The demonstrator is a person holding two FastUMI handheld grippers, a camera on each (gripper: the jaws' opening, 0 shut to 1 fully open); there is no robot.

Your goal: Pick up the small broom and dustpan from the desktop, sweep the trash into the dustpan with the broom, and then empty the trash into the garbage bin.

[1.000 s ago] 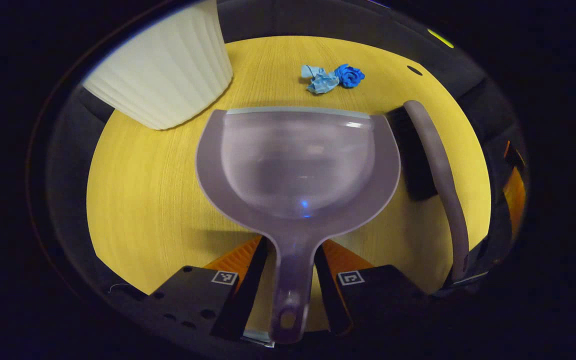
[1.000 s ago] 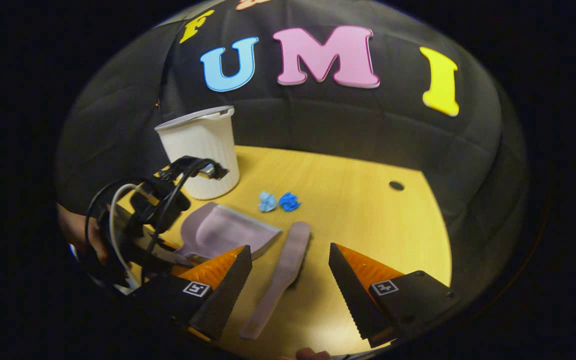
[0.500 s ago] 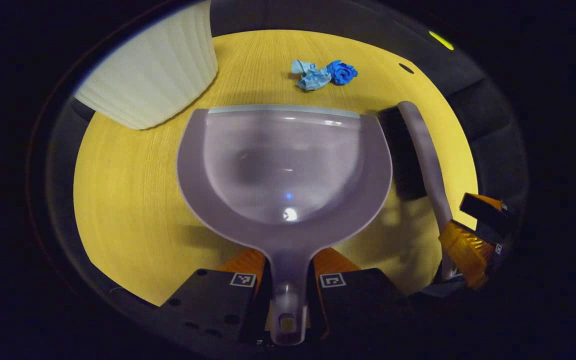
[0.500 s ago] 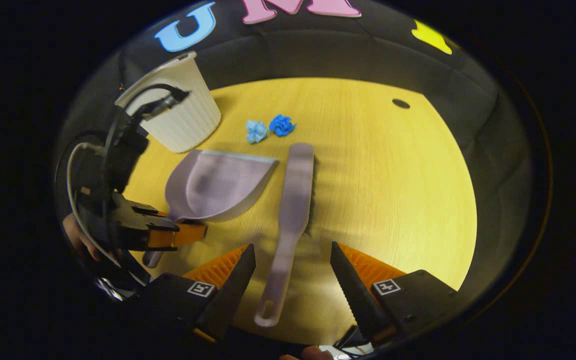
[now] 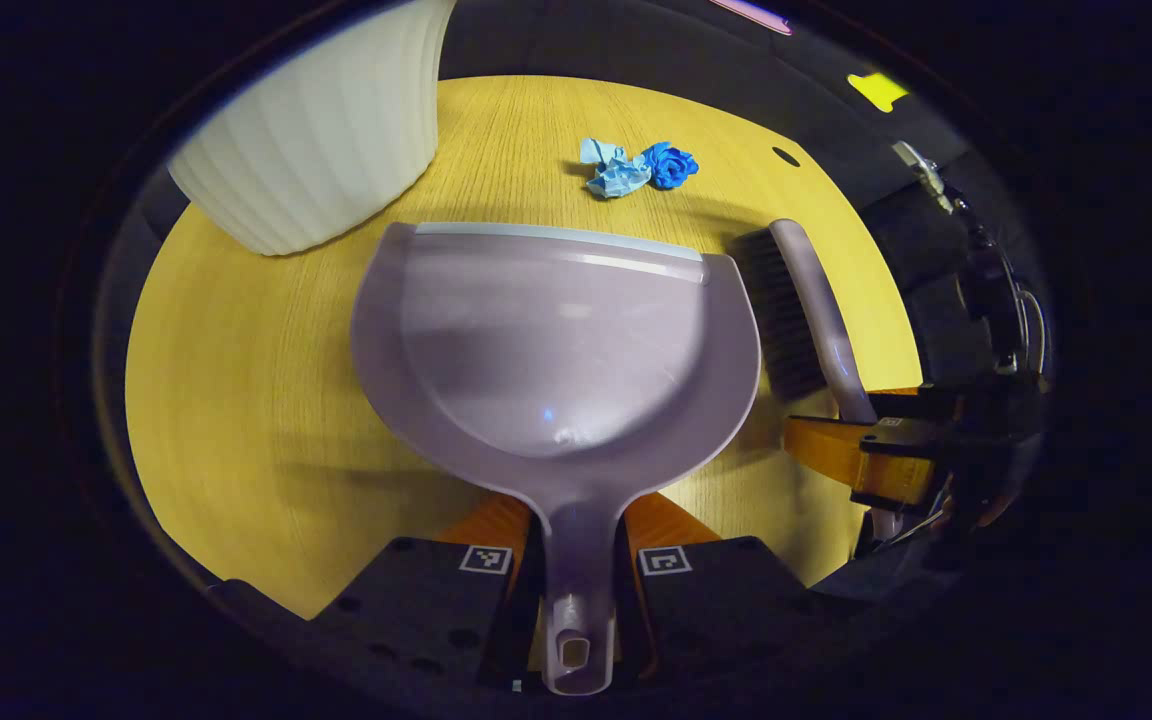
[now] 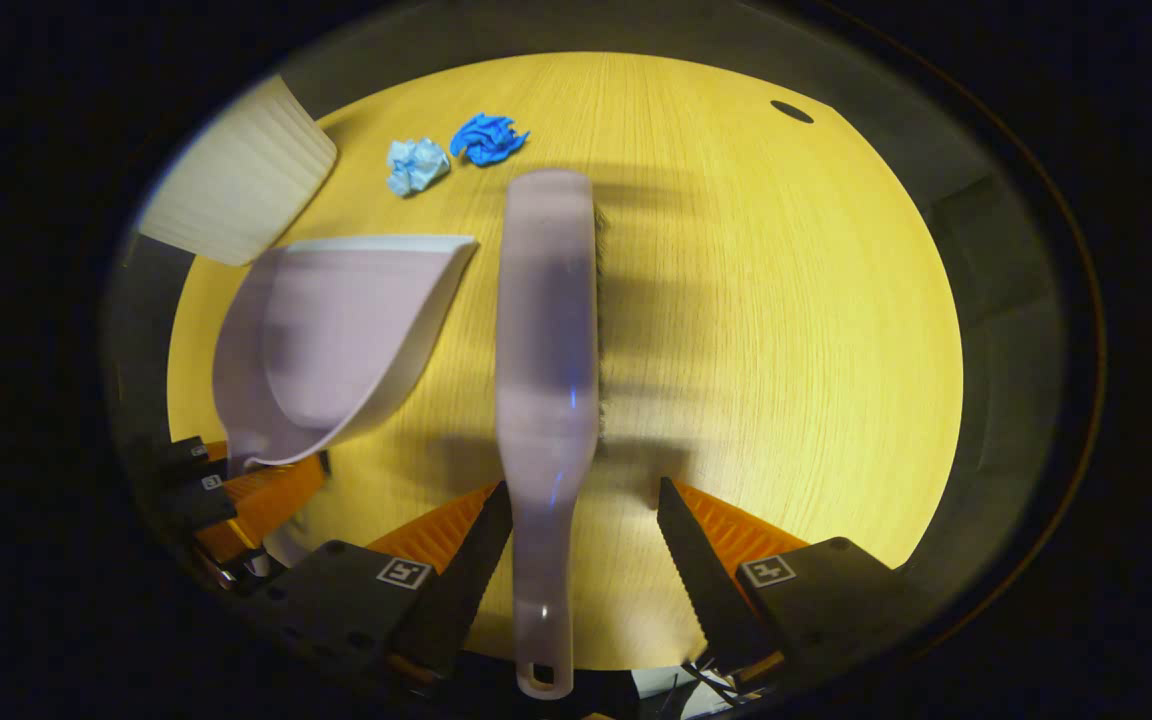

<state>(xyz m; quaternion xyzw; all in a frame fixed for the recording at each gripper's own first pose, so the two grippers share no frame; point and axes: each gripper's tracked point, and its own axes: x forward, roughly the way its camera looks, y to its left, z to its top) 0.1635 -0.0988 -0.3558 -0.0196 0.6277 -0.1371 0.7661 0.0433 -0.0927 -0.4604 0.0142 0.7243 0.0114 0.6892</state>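
Note:
My left gripper (image 5: 576, 565) is shut on the handle of the pale lilac dustpan (image 5: 556, 340), whose mouth faces the trash. The trash is a light blue wad (image 6: 416, 165) and a dark blue wad (image 6: 488, 138), also seen as crumpled blue trash (image 5: 636, 168) past the pan's lip. The lilac broom (image 6: 546, 350) lies on the yellow desktop (image 6: 786, 330), bristles to its right. My right gripper (image 6: 586, 560) stands open astride the broom's handle, which lies close to the left finger. In the left gripper view the broom (image 5: 806, 310) lies right of the pan, with the right gripper (image 5: 876, 450) at its handle.
A white ribbed garbage bin (image 5: 316, 140) stands at the desk's far left, close to the pan's left corner, and appears as the bin (image 6: 241, 185) in the right gripper view. A dark cable hole (image 6: 791, 110) sits at the far right of the desk.
The left gripper closed on the dustpan handle and has stayed shut. The right gripper came down and forward until its open fingers straddle the broom's handle.

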